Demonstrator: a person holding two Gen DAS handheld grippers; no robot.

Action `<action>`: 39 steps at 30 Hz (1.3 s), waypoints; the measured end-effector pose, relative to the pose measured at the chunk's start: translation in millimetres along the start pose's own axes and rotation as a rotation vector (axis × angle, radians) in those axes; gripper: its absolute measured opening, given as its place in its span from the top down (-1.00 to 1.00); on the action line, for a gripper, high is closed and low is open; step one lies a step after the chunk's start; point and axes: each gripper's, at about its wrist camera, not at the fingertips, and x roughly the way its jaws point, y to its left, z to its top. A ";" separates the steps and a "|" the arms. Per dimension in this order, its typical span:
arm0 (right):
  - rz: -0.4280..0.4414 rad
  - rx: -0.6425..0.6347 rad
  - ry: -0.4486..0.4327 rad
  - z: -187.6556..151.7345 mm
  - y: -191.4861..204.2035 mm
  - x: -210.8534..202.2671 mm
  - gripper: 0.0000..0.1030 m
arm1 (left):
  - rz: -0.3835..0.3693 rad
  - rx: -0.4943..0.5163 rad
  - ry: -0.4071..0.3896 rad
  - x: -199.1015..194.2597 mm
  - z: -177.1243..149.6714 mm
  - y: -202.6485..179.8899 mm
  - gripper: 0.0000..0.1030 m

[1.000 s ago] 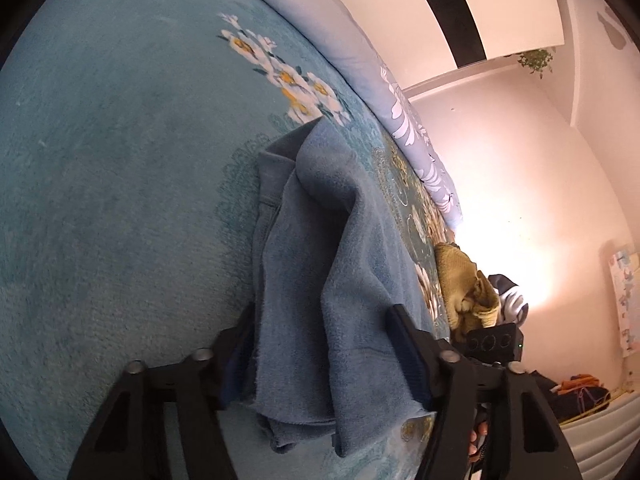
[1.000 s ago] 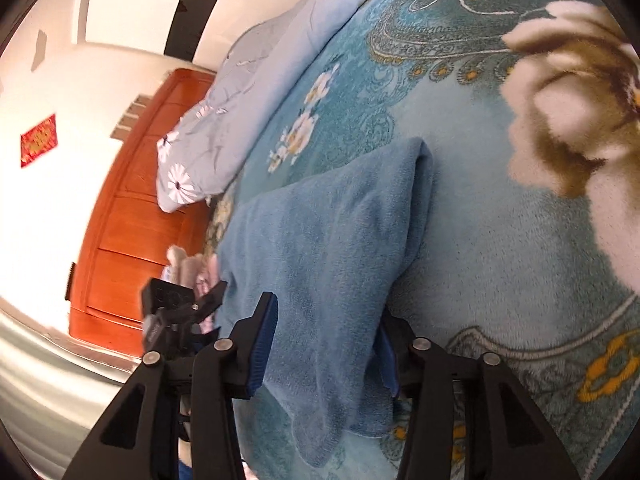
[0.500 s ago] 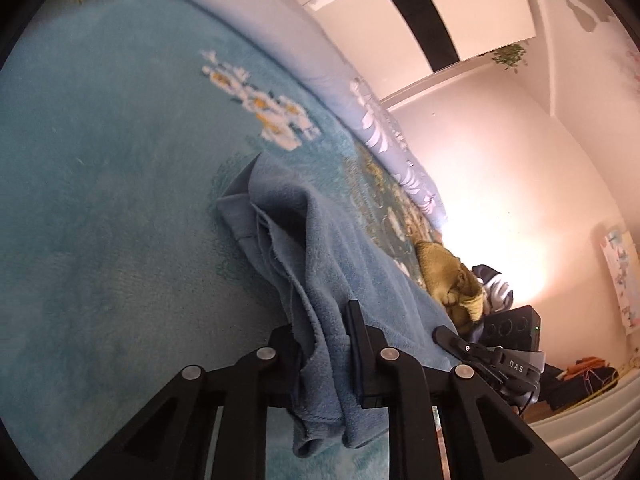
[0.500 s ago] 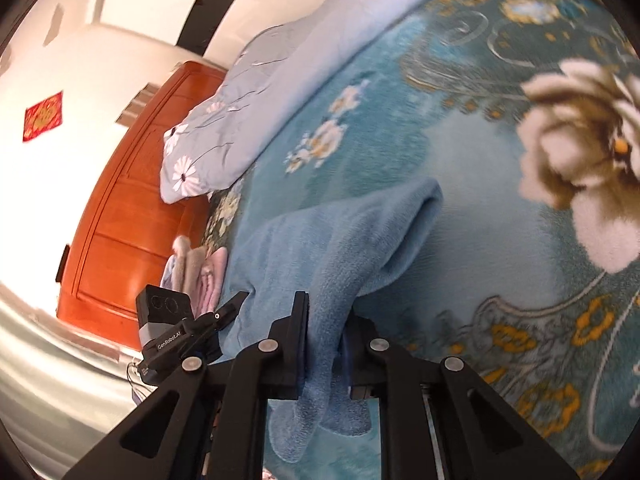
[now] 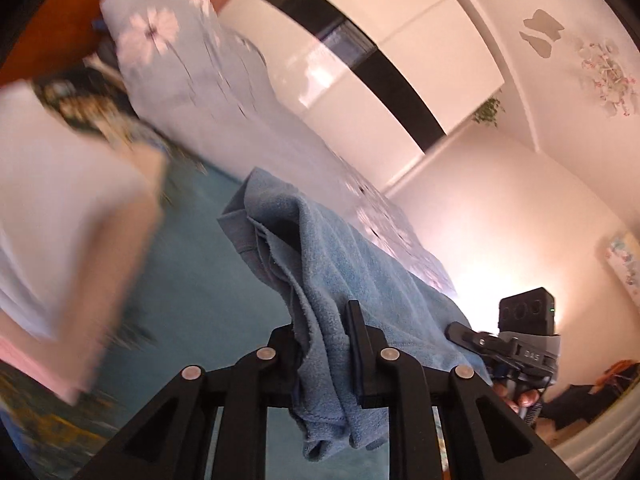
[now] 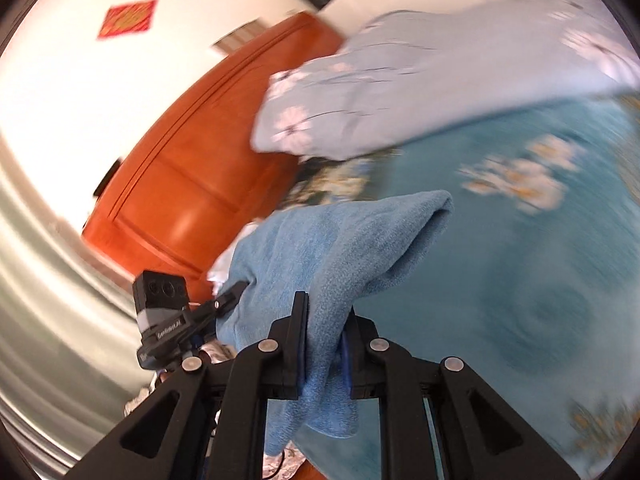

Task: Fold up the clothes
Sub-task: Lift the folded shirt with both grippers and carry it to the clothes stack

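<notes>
Two tools now pinch the same blue garment (image 5: 352, 280), one at each end, and that is the change that matters: a second ago both sets of fingers stood spread around the cloth as it lay on the bed, and half a second ago they had closed on it there. Now the garment is lifted clear, and the blur across the teal bedspread (image 5: 192, 288) says you are moving fast.

Starting at the left of your left wrist view, a blurred pale stack of cloth (image 5: 60, 220) fills the left edge, with the flowered pillow (image 5: 192, 64) at upper left. At lower centre your left tool (image 5: 322, 354) is pressed together on a bunched, layered end of the garment, which runs toward the lower right, where your right tool (image 5: 472, 334) grips its other end.

In the right wrist view, the left tool's camera block sits at lower left before the orange headboard (image 6: 192, 184); your right tool's fingers at bottom centre are clamped on the fold, whose rounded corner pokes toward the centre right.

By my reading the garment is already folded and you are carrying it, perhaps toward that stack.
</notes>
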 end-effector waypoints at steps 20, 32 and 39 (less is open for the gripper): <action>0.075 -0.040 0.175 44.5 99.3 286.5 0.71 | 0.170 -0.203 -0.151 -99.1 124.2 229.4 0.62; 0.024 -0.093 0.226 19.9 88.6 305.3 0.61 | 0.277 -0.221 -0.168 -103.4 110.9 240.5 0.63; -0.063 -0.191 0.142 29.6 102.1 270.5 0.39 | 0.357 -0.027 -0.196 -123.0 119.5 169.9 0.49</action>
